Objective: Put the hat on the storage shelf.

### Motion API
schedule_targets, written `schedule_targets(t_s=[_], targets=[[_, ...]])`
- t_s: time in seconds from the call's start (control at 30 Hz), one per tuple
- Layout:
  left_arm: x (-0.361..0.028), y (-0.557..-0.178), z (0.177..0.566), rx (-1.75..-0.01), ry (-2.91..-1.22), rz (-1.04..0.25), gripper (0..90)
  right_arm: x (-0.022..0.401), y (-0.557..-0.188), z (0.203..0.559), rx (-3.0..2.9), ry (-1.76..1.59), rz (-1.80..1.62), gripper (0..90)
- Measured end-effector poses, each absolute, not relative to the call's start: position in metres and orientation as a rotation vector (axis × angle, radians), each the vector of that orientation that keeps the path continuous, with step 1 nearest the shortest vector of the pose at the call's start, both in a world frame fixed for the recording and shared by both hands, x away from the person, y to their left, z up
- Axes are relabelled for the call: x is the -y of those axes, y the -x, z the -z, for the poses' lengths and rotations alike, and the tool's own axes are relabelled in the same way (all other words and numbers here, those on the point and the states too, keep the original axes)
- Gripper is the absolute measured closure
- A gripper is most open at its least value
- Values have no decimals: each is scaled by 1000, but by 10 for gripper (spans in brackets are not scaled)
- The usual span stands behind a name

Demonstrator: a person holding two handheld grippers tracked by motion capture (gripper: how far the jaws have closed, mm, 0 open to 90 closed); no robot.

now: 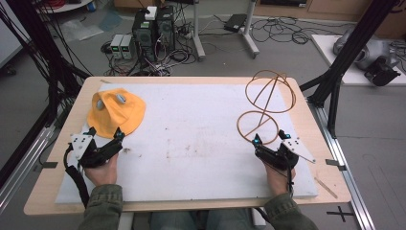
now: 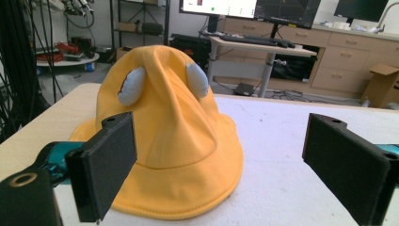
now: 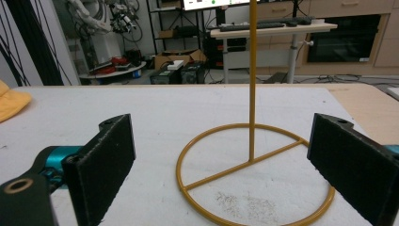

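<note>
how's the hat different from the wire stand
The hat is soft yellow cloth with two pale ears; the stand is thin bare wire, see-through.
The hat sits low and slumped; the stand rises upright on a post from a flat ring base.
The hat lies at the table's left by the left gripper; the stand at the right by the right gripper.
Both rest on the white mat, ungripped, before open jaws.

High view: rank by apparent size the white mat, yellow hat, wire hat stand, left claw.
1. White mat, by far the largest.
2. Wire hat stand and yellow hat: similar extent, so no ranking; the stand is open wire and stands upright, the hat is solid fabric.
3. Left claw, smallest.
</note>
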State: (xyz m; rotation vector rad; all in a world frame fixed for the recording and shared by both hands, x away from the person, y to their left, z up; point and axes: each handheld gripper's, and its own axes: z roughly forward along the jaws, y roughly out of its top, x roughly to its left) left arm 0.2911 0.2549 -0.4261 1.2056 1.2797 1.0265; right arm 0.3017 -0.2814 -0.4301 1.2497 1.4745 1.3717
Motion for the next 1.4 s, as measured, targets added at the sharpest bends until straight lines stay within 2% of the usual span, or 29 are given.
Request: schedule_targets(t_s=[0.2, 0.4, 0.7, 1.0, 1.17, 1.23, 1.27, 1.3, 1.33, 1.4], targets=[[-251, -293, 416, -1238, -1206, -1075, 109, 279, -301, 432, -1484, -1247, -1375, 78], [-253, -304, 403, -1243, -1165, -1063, 109, 276, -302, 434, -1504, -1255, -1379, 79], [-262, -364, 390, -1448, -1240, -918, 113, 279, -306, 434, -1496, -1268, -1400, 79], [-264, -389, 405, -1602, -1296, -869, 143, 279, -306, 434, -1494, -1278, -1412, 79], [-263, -398, 409, -1637, -1320, -878, 203, 278, -307, 435, -1504, -1273, -1408, 79], [-262, -403, 409, -1673, -1330, -883, 255, 278, -306, 435, -1504, -1268, -1409, 79], [-262, -404, 409, -1678, -1320, -890, 358, 277, -306, 435, -1509, -1275, -1413, 79], [-262, -404, 408, -1681, -1314, -895, 404, 277, -306, 435, -1510, -1272, -1412, 79], [-261, -405, 407, -1685, -1307, -895, 404, 277, -306, 435, -1510, -1272, -1412, 79], [-261, -407, 408, -1709, -1315, -875, 533, 277, -306, 435, -1511, -1271, -1411, 79]])
